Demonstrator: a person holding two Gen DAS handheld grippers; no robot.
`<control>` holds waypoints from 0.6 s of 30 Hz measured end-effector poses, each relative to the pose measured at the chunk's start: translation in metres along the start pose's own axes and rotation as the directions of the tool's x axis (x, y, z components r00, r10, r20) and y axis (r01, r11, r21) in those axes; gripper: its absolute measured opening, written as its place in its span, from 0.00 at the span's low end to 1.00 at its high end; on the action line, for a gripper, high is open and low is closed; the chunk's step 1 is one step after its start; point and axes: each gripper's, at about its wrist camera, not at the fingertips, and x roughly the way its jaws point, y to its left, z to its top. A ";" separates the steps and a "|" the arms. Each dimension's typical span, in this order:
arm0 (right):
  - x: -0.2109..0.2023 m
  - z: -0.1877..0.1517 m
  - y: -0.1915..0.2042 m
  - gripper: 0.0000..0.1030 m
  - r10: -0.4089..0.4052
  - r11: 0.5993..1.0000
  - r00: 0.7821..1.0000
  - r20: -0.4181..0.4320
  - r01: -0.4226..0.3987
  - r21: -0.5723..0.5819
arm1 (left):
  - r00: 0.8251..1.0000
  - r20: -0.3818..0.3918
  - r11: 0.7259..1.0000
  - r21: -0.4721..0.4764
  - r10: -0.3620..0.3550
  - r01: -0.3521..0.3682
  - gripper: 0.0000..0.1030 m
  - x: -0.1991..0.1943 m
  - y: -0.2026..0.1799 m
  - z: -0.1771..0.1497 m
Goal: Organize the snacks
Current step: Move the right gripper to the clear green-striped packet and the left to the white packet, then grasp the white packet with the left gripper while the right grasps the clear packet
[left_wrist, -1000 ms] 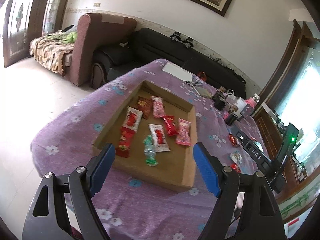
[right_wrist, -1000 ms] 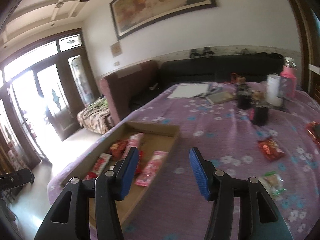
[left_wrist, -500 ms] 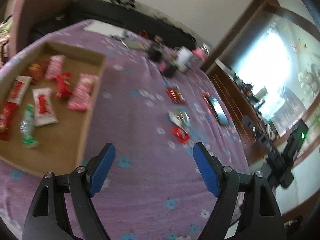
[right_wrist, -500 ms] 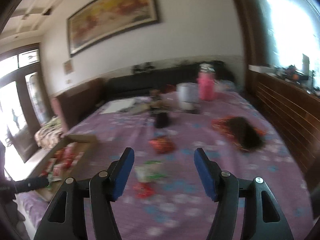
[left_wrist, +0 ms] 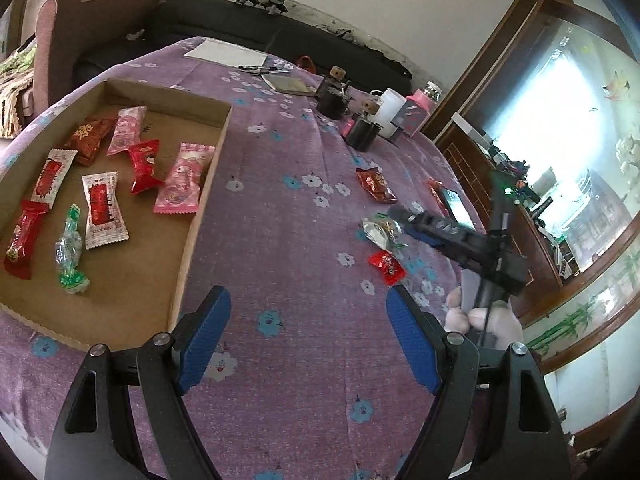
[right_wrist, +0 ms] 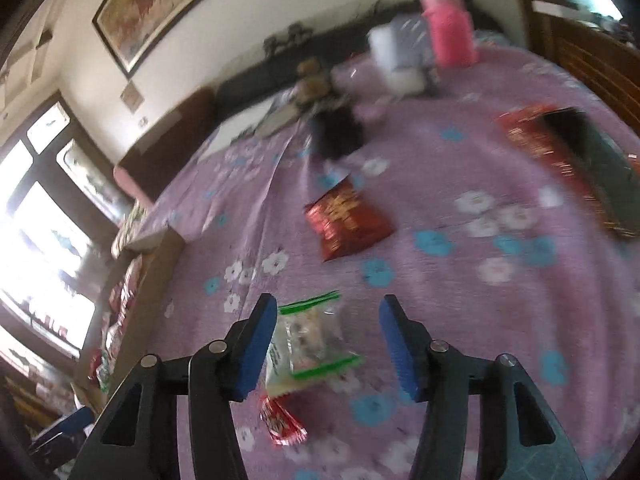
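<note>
A cardboard tray (left_wrist: 208, 160) with several wrapped snacks lies at the left on the purple flowered cloth. My left gripper (left_wrist: 308, 320) hovers open over bare cloth just right of the tray, with nothing between its fingers. Further right lie a clear packet with green edges (left_wrist: 378, 230), a small red candy (left_wrist: 386, 266) and a red packet (left_wrist: 376, 186). My right gripper (right_wrist: 328, 320) is low over the clear packet (right_wrist: 312, 340). Its jaws are closing with the packet between them; the pads do not press on it. The red candy (right_wrist: 282, 420) lies just below, the red packet (right_wrist: 348, 220) beyond.
A phone (left_wrist: 456, 204) on a red wrapper lies near the table's right edge. Dark cups (left_wrist: 360, 132), a white jar (left_wrist: 390, 108) and a pink bottle (left_wrist: 420, 104) stand at the back, with papers and pens (left_wrist: 226, 52) behind. A person's hand (left_wrist: 480, 316) holds the right gripper.
Both views swung from the tray to the loose snacks on the right. The right gripper came down over the clear packet, which now lies between its narrower jaws.
</note>
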 end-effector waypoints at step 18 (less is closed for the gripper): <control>-0.010 -0.028 0.007 0.33 -0.016 0.995 0.999 -0.048 0.011 -0.100 | 0.993 -0.112 0.998 0.049 -0.020 0.026 0.78 0.067 -0.035 0.035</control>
